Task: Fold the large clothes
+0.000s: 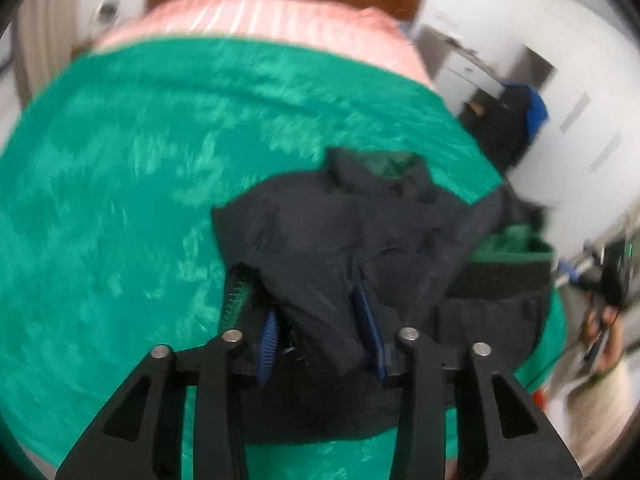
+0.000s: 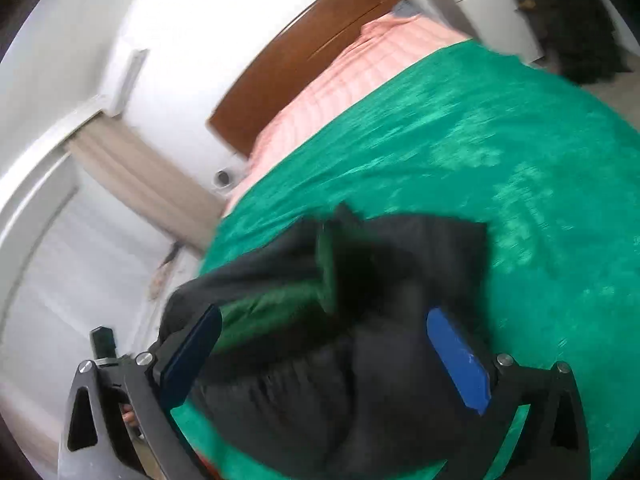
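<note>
A black padded jacket (image 1: 360,240) with green lining lies bunched on a green bedspread (image 1: 140,180). In the left wrist view my left gripper (image 1: 320,332) has its blue pads part closed, with a fold of the jacket between them. In the right wrist view the jacket (image 2: 380,280) lies under my right gripper (image 2: 324,356), whose blue pads (image 2: 456,360) stand wide apart over the fabric. Its green lining (image 2: 280,304) shows near the left pad. Both views are blurred by motion.
A pink cover (image 1: 260,16) and brown headboard (image 2: 296,52) lie at the bed's far end. A white cabinet with dark clothes (image 1: 516,120) stands right of the bed. A curtain (image 2: 136,168) and white door are on the left.
</note>
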A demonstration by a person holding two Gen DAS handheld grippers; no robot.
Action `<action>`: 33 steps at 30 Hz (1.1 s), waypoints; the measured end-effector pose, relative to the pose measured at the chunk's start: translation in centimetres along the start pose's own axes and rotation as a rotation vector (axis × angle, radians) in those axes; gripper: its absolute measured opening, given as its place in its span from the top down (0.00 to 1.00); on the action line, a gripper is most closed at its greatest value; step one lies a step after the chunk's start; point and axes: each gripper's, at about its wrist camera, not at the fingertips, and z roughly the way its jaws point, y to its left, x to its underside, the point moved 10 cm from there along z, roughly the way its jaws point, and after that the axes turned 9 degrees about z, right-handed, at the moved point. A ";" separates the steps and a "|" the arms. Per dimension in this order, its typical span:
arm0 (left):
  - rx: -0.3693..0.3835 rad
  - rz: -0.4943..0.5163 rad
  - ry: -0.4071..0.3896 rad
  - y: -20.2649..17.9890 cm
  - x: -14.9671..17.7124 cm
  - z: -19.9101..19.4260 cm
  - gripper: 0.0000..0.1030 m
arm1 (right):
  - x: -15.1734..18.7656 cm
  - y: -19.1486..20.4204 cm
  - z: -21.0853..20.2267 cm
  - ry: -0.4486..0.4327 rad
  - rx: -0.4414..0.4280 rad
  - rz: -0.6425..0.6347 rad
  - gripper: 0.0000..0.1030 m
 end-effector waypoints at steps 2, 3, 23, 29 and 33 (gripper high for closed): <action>-0.010 -0.023 0.103 0.9 1.0 2.9 0.48 | 0.5 -0.6 0.7 0.017 0.053 -0.025 0.01; -0.042 -0.006 0.133 0.8 2.1 3.6 0.45 | 0.7 -0.9 1.1 0.027 0.091 -0.061 0.01; 0.100 -0.079 0.154 6.0 7.6 6.7 0.45 | 0.8 -1.9 10.9 0.119 0.477 -0.569 0.81; 0.147 -0.030 -0.011 2.7 6.1 2.0 0.88 | 3.0 3.4 4.0 -0.089 0.548 -0.824 0.87; 0.111 -0.014 -0.129 2.2 1.5 -1.2 0.88 | -1.6 5.6 1.5 -0.183 0.508 -0.748 0.88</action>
